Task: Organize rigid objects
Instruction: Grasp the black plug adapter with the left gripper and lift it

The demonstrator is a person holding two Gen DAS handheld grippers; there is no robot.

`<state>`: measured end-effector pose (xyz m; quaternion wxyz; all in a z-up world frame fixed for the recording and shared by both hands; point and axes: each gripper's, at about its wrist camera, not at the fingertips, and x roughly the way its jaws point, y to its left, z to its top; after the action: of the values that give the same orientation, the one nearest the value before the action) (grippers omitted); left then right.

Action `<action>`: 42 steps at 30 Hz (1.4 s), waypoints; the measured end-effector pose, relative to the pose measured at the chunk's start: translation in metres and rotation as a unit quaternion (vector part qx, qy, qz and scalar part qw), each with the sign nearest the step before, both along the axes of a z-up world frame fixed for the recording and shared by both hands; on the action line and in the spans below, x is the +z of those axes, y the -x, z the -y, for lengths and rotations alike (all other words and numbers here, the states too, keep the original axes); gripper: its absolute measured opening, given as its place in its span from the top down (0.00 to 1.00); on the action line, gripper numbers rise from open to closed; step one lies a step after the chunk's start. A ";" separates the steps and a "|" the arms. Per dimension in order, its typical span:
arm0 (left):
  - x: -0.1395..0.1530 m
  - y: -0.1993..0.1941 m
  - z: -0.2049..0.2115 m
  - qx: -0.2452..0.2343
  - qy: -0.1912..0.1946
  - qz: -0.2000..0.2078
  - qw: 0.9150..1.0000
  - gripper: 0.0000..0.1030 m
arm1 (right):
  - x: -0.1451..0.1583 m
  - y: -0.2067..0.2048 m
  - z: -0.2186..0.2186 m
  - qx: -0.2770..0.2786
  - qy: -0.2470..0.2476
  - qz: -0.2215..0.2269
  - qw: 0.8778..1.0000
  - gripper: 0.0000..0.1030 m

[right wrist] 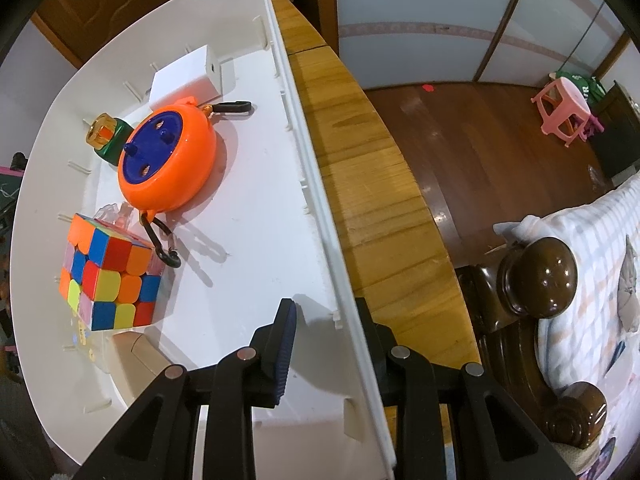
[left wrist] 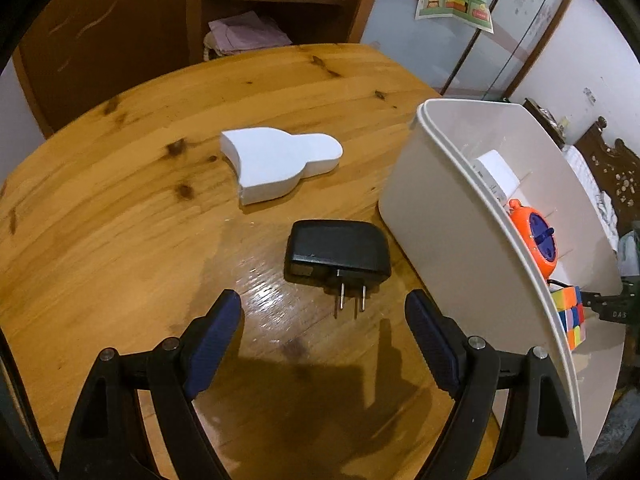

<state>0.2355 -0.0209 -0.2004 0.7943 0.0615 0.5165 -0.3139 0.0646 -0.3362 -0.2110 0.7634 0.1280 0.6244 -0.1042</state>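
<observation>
A black plug-in adapter [left wrist: 338, 254] lies flat on the round wooden table [left wrist: 120, 208], its two prongs pointing at my left gripper [left wrist: 323, 300]. That gripper hovers just short of it, open, with nothing between its blue-padded fingers. Beyond the adapter lies a white bell-shaped block [left wrist: 276, 164]. My right gripper [right wrist: 326, 308] straddles the side wall of the white bin [right wrist: 316, 184], one finger inside and one outside, shut on the wall. In the bin lie an orange reel [right wrist: 172, 160], a colour cube [right wrist: 108, 276], a white box [right wrist: 186, 76] and a small green and gold piece [right wrist: 106, 136].
The white bin [left wrist: 436, 216] stands close to the right of the adapter. The table edge [right wrist: 400, 200] runs just outside the bin wall, with wood floor, a pink stool [right wrist: 562, 108] and a bed's dark posts [right wrist: 538, 276] beyond. A wooden cabinet [left wrist: 276, 8] stands behind the table.
</observation>
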 end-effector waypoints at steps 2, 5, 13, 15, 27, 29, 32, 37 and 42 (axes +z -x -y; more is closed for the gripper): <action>-0.003 -0.001 0.002 -0.002 0.003 0.000 1.000 0.16 | 0.000 0.000 0.000 -0.001 0.000 -0.001 1.000 0.72; -0.004 -0.004 0.004 -0.006 0.003 0.003 1.000 0.16 | 0.000 0.000 0.001 -0.001 0.000 -0.002 1.000 0.72; -0.007 -0.009 0.020 -0.032 -0.014 0.018 0.999 0.16 | -0.001 0.000 0.001 -0.004 -0.001 -0.002 1.000 0.72; -0.009 -0.011 0.024 -0.036 -0.021 0.023 0.999 0.16 | -0.002 0.001 0.002 -0.004 -0.001 -0.003 1.000 0.72; -0.015 -0.016 0.029 -0.010 -0.044 0.061 0.997 0.17 | -0.002 0.001 0.003 -0.005 0.000 -0.003 1.000 0.71; -0.016 -0.014 0.029 -0.006 -0.048 0.068 0.997 0.17 | -0.002 0.001 0.002 -0.005 0.000 -0.003 1.000 0.71; -0.018 -0.006 0.031 -0.009 -0.066 0.086 0.994 0.17 | -0.002 0.001 0.003 -0.006 -0.001 -0.003 1.000 0.71; -0.017 -0.003 0.030 -0.010 -0.067 0.094 0.993 0.19 | -0.002 0.001 0.002 -0.005 0.000 -0.003 1.000 0.71; -0.016 -0.006 0.030 -0.002 -0.062 0.098 0.993 0.36 | -0.002 0.001 0.002 -0.006 -0.001 -0.003 1.000 0.71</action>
<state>0.2411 -0.0509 -0.2160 0.8351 0.1422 0.4546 -0.2754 0.0637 -0.3385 -0.2129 0.7610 0.1320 0.6259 -0.1082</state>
